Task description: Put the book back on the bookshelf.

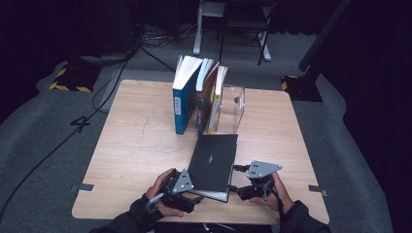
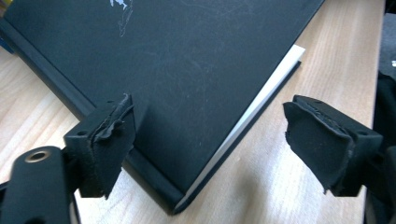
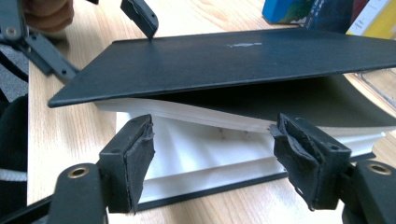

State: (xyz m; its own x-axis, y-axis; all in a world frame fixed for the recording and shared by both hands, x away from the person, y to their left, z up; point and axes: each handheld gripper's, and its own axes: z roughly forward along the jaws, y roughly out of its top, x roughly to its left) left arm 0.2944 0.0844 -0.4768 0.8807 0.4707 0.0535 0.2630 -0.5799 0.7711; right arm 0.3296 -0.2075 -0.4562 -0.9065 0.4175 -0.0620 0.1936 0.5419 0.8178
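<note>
Both my hands sit at the table's near edge, about 6 o'clock in the high view, left gripper (image 1: 196, 198) at 7 and right gripper (image 1: 234, 190) at 5, with the black book (image 1: 214, 160) lying flat between them, spine toward my left. Book sits just short of table centre, pointing toward 12 o'clock where a row of books (image 1: 199, 94) stands upright against a clear bookend (image 1: 234, 109). Progress, my guess: black book belongs up in that row, so the job is early; it lies on the wooden table (image 1: 136, 141), not stood up, not slotted in. Front cover already tilted up off the page block on the right side, pages fanned a bit in the right gripper view. Left to do: get a real grip, raise it, stand it, push it beside the row. Left gripper: jaws spread wide, spine corner of the book (image 2: 187, 84) lies between them, one pad looks to brush the spine edge, no squeeze. Right gripper (image 3: 212, 154): jaws also wide apart, facing the open page edge (image 3: 205, 149), pads apart from the paper, holding nothing.
</note>
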